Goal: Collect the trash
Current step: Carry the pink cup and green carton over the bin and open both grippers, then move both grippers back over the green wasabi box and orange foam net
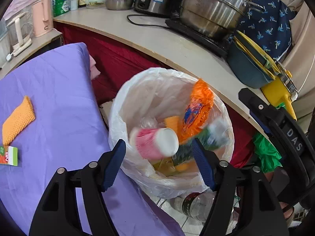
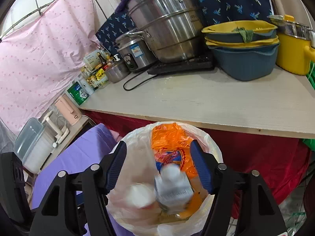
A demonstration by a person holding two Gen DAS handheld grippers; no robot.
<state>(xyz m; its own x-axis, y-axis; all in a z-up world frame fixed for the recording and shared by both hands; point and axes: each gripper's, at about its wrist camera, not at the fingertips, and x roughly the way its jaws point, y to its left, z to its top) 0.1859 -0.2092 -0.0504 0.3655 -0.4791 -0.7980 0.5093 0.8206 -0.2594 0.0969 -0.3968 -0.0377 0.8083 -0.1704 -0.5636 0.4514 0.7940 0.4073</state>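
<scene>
1. Left gripper (image 1: 158,161) and right gripper (image 2: 158,167) both hang over the bin (image 1: 118,118), fingers spread, grasping nothing.
2. A blurred pink cup (image 1: 155,141) and a carton (image 2: 173,188) lie in the bin among an orange bag (image 1: 198,108); probably just dropped.
3. At nine o'clock, on the purple surface (image 1: 59,98), a foam net (image 1: 18,121) and a card (image 1: 8,155) remain.
4. The counter (image 1: 157,39) edge overhangs the bin at twelve o'clock; open room lies leftward.

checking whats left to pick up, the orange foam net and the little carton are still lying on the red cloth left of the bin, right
Not quite. The orange foam net and the little carton lie on the purple cloth, not a red one; the red fabric hangs below the counter behind the bin. The left wrist view shows this. They are left of the bin and not yet collected.
</scene>
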